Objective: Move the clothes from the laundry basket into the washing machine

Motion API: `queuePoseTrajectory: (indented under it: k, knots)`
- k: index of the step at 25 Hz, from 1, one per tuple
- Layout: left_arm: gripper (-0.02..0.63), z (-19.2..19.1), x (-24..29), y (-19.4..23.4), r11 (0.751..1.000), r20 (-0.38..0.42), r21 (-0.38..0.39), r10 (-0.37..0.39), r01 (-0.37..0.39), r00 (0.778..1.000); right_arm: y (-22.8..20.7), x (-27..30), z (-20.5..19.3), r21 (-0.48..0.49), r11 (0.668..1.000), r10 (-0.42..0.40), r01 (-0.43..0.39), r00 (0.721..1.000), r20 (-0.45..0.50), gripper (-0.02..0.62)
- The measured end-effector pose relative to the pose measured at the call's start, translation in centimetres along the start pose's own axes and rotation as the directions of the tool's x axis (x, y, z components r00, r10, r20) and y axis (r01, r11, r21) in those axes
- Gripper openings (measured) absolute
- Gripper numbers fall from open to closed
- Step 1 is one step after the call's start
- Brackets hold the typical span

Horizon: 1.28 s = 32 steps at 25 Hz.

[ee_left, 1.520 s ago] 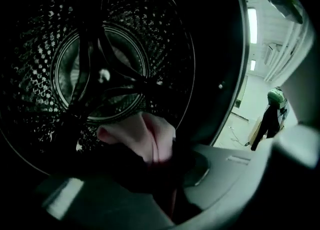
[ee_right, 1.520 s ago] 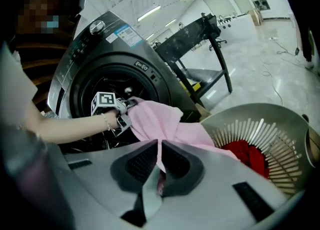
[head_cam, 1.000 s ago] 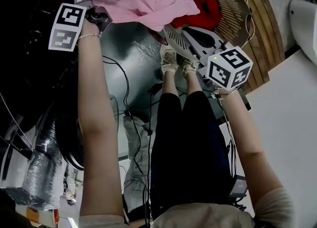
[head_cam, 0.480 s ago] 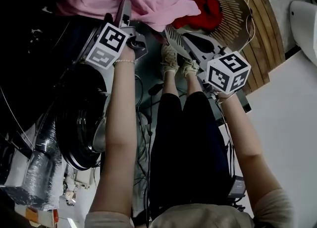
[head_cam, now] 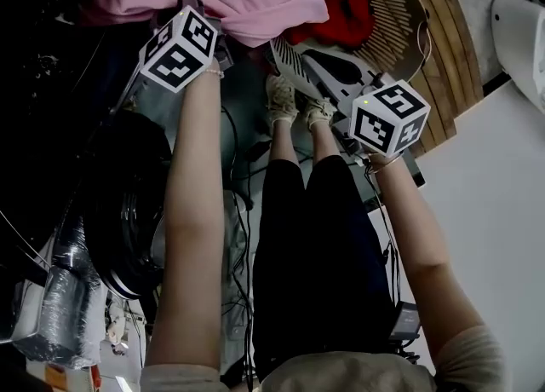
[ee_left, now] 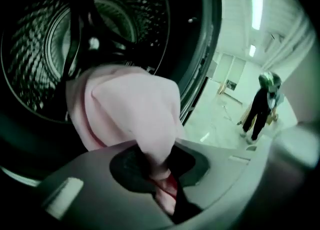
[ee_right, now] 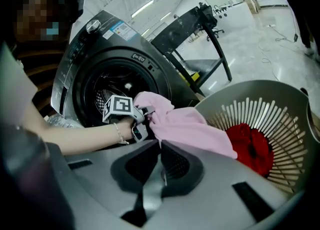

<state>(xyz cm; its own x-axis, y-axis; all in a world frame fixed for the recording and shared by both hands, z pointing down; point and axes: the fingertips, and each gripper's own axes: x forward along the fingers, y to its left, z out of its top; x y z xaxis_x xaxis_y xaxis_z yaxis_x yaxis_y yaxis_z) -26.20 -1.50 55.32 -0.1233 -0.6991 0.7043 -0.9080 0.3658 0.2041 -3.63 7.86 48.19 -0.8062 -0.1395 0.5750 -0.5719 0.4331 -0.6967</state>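
Drum mouth (ee_left: 60, 34) open | left gripper (ee_left: 159, 174) closing on pink garment (ee_left: 130, 109) at rim (ee_left: 207, 49)

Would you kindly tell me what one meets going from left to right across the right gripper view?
Washing machine drum → left tongs, jaws closing on the next item → pink garment → red garment → laundry basket's right wall.

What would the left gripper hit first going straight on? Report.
The left gripper, jaws closing on the pink garment, would probably push it into the washer drum; depth is unclear.
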Motion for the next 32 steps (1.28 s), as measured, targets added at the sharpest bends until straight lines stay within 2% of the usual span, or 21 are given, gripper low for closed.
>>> queuePoseTrajectory:
  k: [2, 4, 8, 12, 14, 16, 18, 19, 20, 22, 24, 26, 30, 32]
  knots:
    - [0.063, 1.3, -0.9, 0.6, 0.991, 0.047, 0.12, 0.051, -0.057, 0.998, -0.1, -0.1, 0.4, 0.0, 1.0, -0.007, 0.007, 1.0, 0.01, 0.023]
    - [0.061, 2.7, -1.3, 1.2, 0.983, 0.082, 0.169, 0.063, -0.076, 0.995, 0.0, 0.0, 0.7, 0.001, 1.0, -0.01, 0.009, 1.0, 0.017, 0.023]
    - [0.055, 6.1, -1.8, 2.9, 0.98, 0.142, 0.174, 0.067, -0.092, 0.988, 0.3, 0.1, 1.5, -0.005, 1.0, -0.002, 0.002, 0.999, 0.034, 0.023]
    - [0.054, 11.1, -2.8, 5.4, 0.965, 0.278, 0.168, 0.149, -0.201, 0.949, 0.4, 0.3, 1.5, -0.002, 1.0, 0.006, -0.006, 0.999, 0.039, 0.021]
    - [0.054, 13.2, -2.2, 6.8, 0.949, 0.307, 0.183, 0.192, -0.256, 0.932, 0.5, 0.3, 1.1, 0.0, 1.0, 0.011, -0.011, 1.0, 0.028, 0.021]
    - [0.058, 14.4, -1.3, 8.1, 0.944, 0.306, 0.179, 0.215, -0.278, 0.927, 0.8, 0.2, 0.6, -0.003, 1.0, 0.017, -0.017, 1.0, 0.014, 0.021]
    - [0.064, 13.9, 0.1, 8.7, 0.951, 0.257, 0.159, 0.218, -0.264, 0.941, 0.9, 0.2, -0.1, -0.002, 1.0, 0.016, -0.016, 1.0, -0.001, 0.021]
    - [0.106, 13.2, 0.6, 8.9, 0.958, 0.228, 0.138, 0.217, -0.252, 0.949, 0.9, 0.2, -0.4, 0.0, 1.0, 0.015, -0.015, 1.0, -0.008, 0.021]
    - [0.197, 12.5, 0.7, 9.0, 0.965, 0.21, 0.109, 0.213, -0.239, 0.954, 1.0, 0.3, -0.7, 0.002, 1.0, 0.014, -0.014, 1.0, -0.013, 0.021]
    - [0.285, 11.7, -0.2, 9.2, 0.974, 0.224, 0.05, 0.205, -0.222, 0.953, 1.2, 0.3, -0.9, 0.005, 1.0, 0.016, -0.016, 1.0, -0.013, 0.021]
    - [0.29, 11.1, -2.0, 8.6, 0.977, 0.256, 0.04, 0.193, -0.21, 0.947, 1.4, 0.3, -0.8, 0.006, 1.0, 0.017, -0.017, 1.0, -0.009, 0.021]
    - [0.29, 9.1, -3.4, 6.8, 0.982, 0.245, 0.07, 0.154, -0.176, 0.957, 1.4, 0.2, -0.7, 0.007, 1.0, 0.014, -0.014, 1.0, -0.006, 0.021]
    - [0.314, 2.6, -4.0, 1.6, 0.978, 0.126, 0.207, 0.007, -0.033, 0.992, 1.5, 0.3, -0.2, 0.022, 1.0, 0.004, -0.004, 1.0, 0.018, 0.021]
    - [0.321, -0.8, -3.7, -0.2, 0.983, 0.039, 0.179, -0.047, 0.039, 0.998, 1.7, 0.1, -0.1, 0.04, 0.999, 0.003, -0.004, 0.999, 0.037, 0.021]
